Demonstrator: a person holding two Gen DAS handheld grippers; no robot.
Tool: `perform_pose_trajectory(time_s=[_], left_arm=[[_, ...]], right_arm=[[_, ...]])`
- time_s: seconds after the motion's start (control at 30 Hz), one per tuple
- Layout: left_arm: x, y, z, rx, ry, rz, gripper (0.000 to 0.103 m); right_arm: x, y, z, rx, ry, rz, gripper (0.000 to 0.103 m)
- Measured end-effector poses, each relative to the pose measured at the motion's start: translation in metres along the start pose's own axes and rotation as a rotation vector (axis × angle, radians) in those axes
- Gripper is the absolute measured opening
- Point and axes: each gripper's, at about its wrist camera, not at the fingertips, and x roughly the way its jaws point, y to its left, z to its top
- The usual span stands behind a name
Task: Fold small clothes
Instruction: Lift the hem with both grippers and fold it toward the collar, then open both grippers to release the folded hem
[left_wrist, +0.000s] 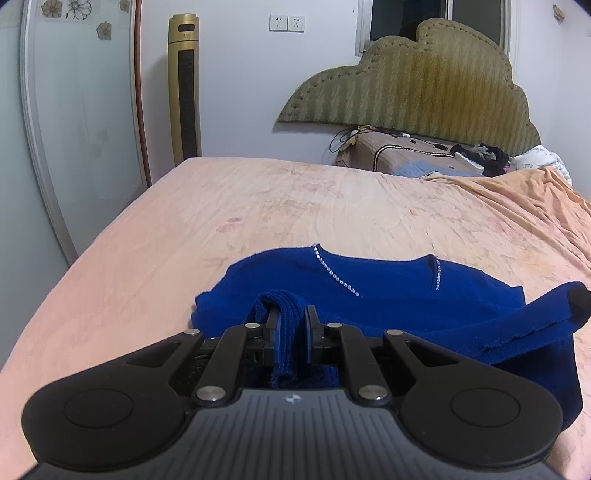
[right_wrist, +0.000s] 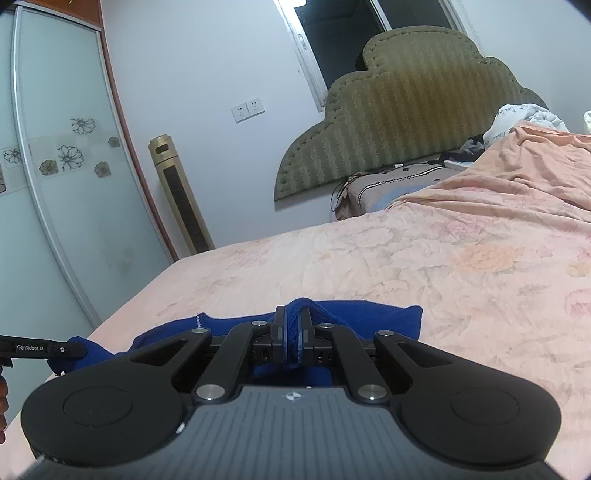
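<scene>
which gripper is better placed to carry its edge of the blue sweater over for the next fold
Left, probably. The left gripper grips ribbed fabric with the blue sweater spread ahead of it; the right gripper pinches fabric near the sweater's far edge.

Each gripper body hides the near part of the blue sweater (left_wrist: 388, 291). Small dark items by the headboard (left_wrist: 424, 85) are too small to identify. The bed (left_wrist: 258, 206) runs past the frame edges.

Home bedroom; big bed (left_wrist: 295, 206) w/ peach floral sheet, padded olive headboard (left_wrist: 424, 85) on wall; pillow (left_wrist: 399, 155) & rumpled bedding at head end; frosted sliding wardrobe door (left_wrist: 77, 122) w/ flower decals; gold tower fan (left_wrist: 186, 88); wall sockets (left_wrist: 287, 23).
</scene>
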Motion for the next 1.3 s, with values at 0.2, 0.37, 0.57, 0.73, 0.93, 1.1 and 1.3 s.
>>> perform_pose_trajectory(time_s=[0.2,0.37,0.57,0.73,0.93,1.1,1.3], left_arm=[[0.016,-0.005,0.011,0.018,0.002,0.014,0.012],[0.031,-0.004,0.020,0.016,0.007,0.020,0.012],[0.055,-0.004,0.031,0.039,0.024,0.015,0.012],[0.085,-0.009,0.034,0.077,0.051,0.022,0.012],[0.124,-0.008,0.031,0.072,0.122,0.030,0.012],[0.142,-0.008,0.024,0.072,0.164,0.027,0.014],[0.154,-0.003,0.025,0.044,0.207,0.006,0.019]], right_arm=[[0.016,-0.002,0.004,0.003,0.003,-0.019,0.008],[0.032,-0.007,0.007,0.021,0.011,-0.033,0.008],[0.054,-0.016,0.010,0.052,0.026,-0.043,0.008],[0.078,-0.024,0.011,0.081,0.057,-0.048,0.008],[0.109,-0.037,0.007,0.121,0.119,-0.055,0.008],[0.127,-0.049,0.002,0.146,0.159,-0.059,0.008],[0.141,-0.056,-0.002,0.160,0.194,-0.059,0.008]])
